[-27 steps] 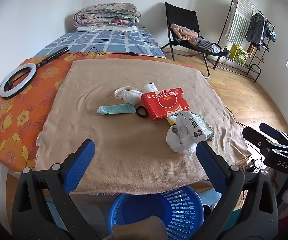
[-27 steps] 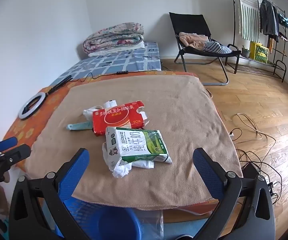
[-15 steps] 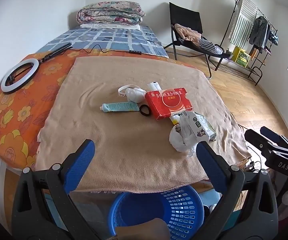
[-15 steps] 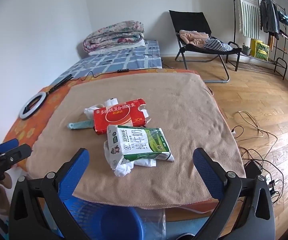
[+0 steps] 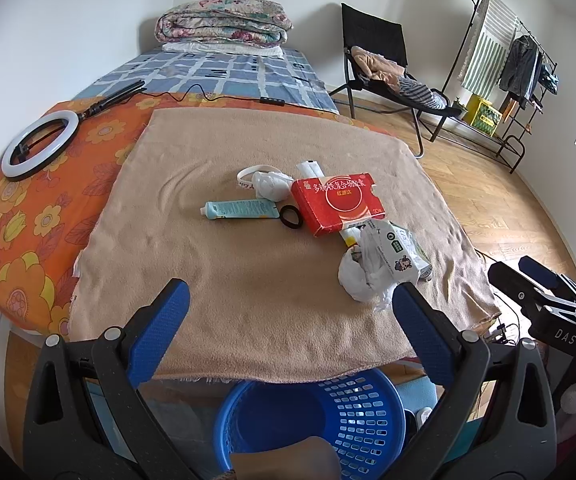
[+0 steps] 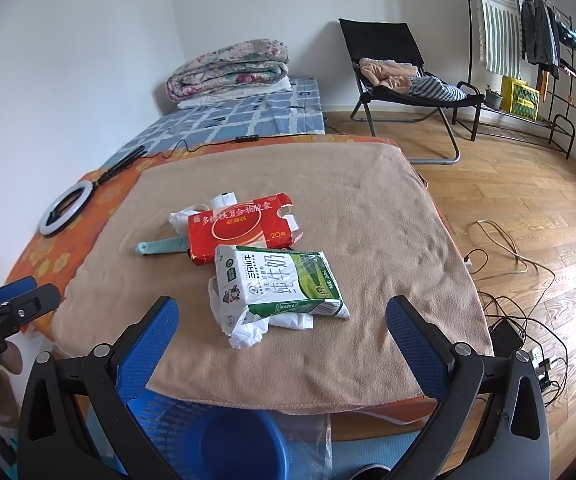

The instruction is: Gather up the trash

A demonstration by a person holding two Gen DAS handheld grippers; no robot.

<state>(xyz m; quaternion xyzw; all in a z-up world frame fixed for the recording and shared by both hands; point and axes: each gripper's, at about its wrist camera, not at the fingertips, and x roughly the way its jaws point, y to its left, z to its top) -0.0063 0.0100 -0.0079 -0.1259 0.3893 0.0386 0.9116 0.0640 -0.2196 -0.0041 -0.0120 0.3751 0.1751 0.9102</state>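
Left gripper (image 5: pixel 288 312) released, fingers spread, nothing between them, hovering over the near edge of the tan blanket (image 5: pixel 248 280). Trash sits mid-blanket, left to right: teal tube (image 5: pixel 240 209), black hair tie (image 5: pixel 290 216), red box (image 5: pixel 337 202), milk carton (image 6: pixel 280 280) on crumpled white paper. Blue basket (image 5: pixel 327 412) below the near edge. Right gripper (image 6: pixel 282 330) also released, carton just beyond.

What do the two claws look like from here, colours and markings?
Both match: the left claw and right claw have black plastic frames with silver bolts and blue, cross-hatched finger pads. The right claw's body reads "DAS" in the left wrist view.
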